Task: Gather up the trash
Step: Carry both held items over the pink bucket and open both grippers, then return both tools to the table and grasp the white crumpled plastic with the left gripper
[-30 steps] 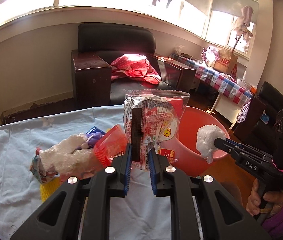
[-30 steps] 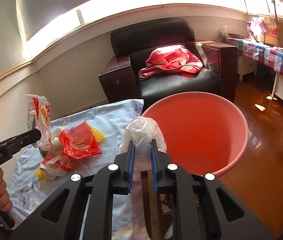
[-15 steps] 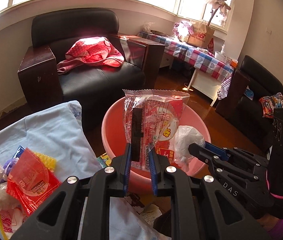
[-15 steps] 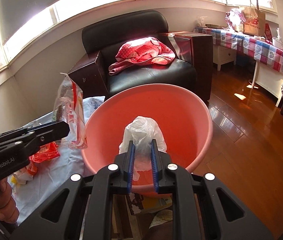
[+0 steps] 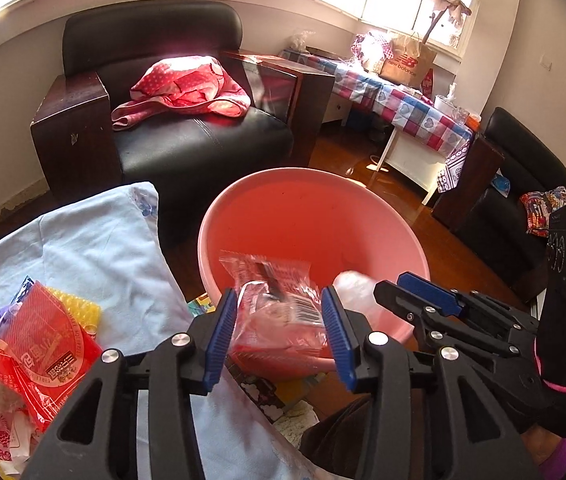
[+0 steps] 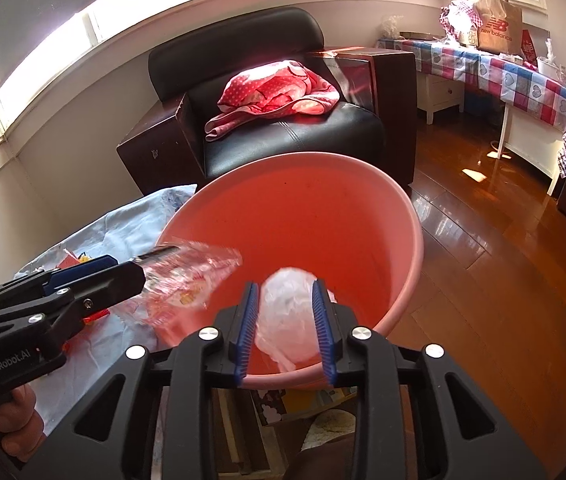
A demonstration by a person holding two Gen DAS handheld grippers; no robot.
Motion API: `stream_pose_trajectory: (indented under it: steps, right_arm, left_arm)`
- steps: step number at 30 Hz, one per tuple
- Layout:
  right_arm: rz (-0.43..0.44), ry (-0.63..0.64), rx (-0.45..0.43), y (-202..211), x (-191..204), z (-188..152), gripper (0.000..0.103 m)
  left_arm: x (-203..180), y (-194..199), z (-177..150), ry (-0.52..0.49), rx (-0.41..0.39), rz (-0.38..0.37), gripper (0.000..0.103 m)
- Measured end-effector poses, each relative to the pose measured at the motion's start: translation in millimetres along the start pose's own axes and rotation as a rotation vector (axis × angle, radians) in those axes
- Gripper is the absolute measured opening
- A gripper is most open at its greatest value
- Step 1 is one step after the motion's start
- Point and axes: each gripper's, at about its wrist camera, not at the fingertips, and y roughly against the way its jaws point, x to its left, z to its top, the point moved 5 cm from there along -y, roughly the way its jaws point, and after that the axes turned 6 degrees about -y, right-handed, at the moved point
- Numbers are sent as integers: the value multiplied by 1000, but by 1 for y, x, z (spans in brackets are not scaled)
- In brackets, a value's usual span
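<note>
A pink plastic basin (image 5: pixel 311 174) (image 6: pixel 299 157) stands just past the table's edge. My left gripper (image 5: pixel 279 292) hangs over its near rim with its jaws opening. A clear red-printed snack packet (image 5: pixel 279 312) (image 6: pixel 187 276), blurred, tumbles between the pads, free of them. My right gripper (image 6: pixel 286 284) (image 5: pixel 391 284) hovers beside it over the basin, its jaws opening too. A crumpled white plastic bag (image 6: pixel 287 312) (image 5: pixel 353 284) sags low between its blue pads. In the right wrist view the left gripper (image 6: pixel 139 270) reaches in from the left.
On the light-blue cloth of the table (image 5: pixel 95 240) lie a red wrapper (image 5: pixel 39 344), yellow bubble wrap (image 5: pixel 79 308) and other scraps. Behind the basin stand a black armchair (image 5: pixel 187 144) with a red cloth and a chequered-cloth table (image 5: pixel 403 104). Wooden floor (image 6: pixel 483 280) lies to the right.
Both grippers swung from above the table to above the basin. Both sets of jaws have spread. The packet, upright in the left grip before, now drops; the white bag has slid lower.
</note>
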Motion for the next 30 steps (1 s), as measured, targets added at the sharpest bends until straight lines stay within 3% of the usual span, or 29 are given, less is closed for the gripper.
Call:
stream_pose_trajectory:
  steps: [3, 15, 30]
  right_arm:
    - [-3, -4, -4, 4, 0, -1, 36]
    - [8, 41, -68, 27, 23, -8, 37]
    - [102, 111, -35, 41, 79, -30, 37]
  left_arm:
    - [0, 6, 0, -3, -12, 0, 43]
    - [7, 53, -11, -20, -103, 58, 48]
    - [43, 132, -55, -4, -185, 180, 55]
